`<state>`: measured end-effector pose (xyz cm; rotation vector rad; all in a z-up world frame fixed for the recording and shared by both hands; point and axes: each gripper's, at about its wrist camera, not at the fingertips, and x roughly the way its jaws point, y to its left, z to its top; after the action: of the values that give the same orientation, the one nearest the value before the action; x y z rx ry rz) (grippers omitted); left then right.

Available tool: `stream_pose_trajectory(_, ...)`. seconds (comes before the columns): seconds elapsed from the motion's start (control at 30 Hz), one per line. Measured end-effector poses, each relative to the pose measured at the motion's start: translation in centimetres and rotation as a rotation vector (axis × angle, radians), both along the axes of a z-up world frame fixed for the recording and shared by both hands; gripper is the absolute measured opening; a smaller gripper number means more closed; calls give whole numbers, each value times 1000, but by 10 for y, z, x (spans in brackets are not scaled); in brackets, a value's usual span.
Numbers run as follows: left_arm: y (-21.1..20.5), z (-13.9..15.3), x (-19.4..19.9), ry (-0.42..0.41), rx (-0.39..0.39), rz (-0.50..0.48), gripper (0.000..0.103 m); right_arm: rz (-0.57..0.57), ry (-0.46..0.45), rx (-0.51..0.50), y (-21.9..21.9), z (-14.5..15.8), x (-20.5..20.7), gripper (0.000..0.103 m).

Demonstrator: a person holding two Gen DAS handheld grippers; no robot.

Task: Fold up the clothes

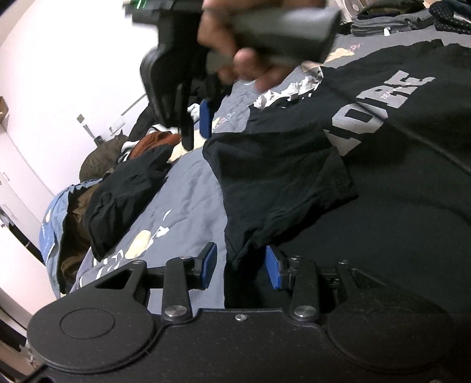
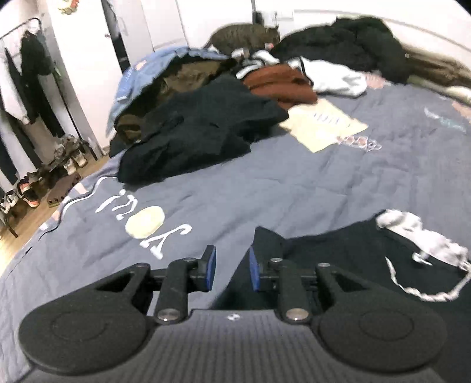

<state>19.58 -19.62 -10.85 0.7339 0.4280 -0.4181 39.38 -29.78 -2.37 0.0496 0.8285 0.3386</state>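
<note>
A black T-shirt [image 1: 382,206] with grey lettering lies spread on the blue-grey bedspread [image 1: 188,191], one sleeve [image 1: 279,182] folded in over the body. My left gripper [image 1: 240,266] is open at the shirt's near edge, and the sleeve's hem corner lies between its blue pads [image 1: 272,266]. A hand holds my right gripper [image 1: 196,132] above the bed, just beyond the sleeve. In the right wrist view the right gripper [image 2: 232,266] is open with nothing clamped. A corner of the black shirt [image 2: 353,259] reaches up beside its right finger.
A pile of unfolded clothes [image 2: 200,129] covers the far side of the bed, with a tabby cat [image 2: 244,35] behind it. Folded garments [image 1: 388,20] are stacked past the shirt. A clothes rack [image 2: 26,73] and shoes [image 2: 29,191] stand on the floor to the left.
</note>
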Motion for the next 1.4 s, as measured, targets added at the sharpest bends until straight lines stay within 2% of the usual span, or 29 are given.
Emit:
stream_pose_trajectory(0.1,0,-2,0,7,-4,-2,34,15,31,-37,9,-14,16,23)
stream_pose_trajectory(0.2,3,-2,2,22,-11,5,18,4,78,-43,9,-32,26,22)
stream_pose_trajectory(0.27,5,-2,5,33,-20,16,13,-23,113,-34,8,-44,34,16)
stream_pose_trajectory(0.33,9,-1,9,51,-42,42,11,-33,126,-28,9,-53,40,1)
stream_pose_trajectory(0.5,16,2,18,89,-78,99,11,-60,138,19,14,-65,55,0)
stream_pose_trajectory(0.6,22,5,22,116,-85,106,15,-54,137,24,19,-69,59,0)
stream_pose_trajectory(0.77,42,21,31,236,-193,107,15,-33,76,43,13,-39,43,6)
stream_pose_trajectory(0.87,54,34,36,286,-270,118,15,53,51,29,9,-19,18,8)
stream_pose_trajectory(0.97,62,46,41,297,-366,154,16,99,94,44,6,-20,2,10)
stream_pose_trajectory(1.03,66,51,44,301,-412,179,16,108,137,22,10,-34,1,10)
stream_pose_trajectory(1.1,68,52,46,304,-424,192,16,77,174,-2,12,-53,6,10)
stream_pose_trajectory(1.2,72,51,49,304,-423,215,16,37,173,41,11,-72,15,9)
stream_pose_trajectory(1.4,79,55,52,301,-450,248,17,41,140,33,10,-53,7,12)
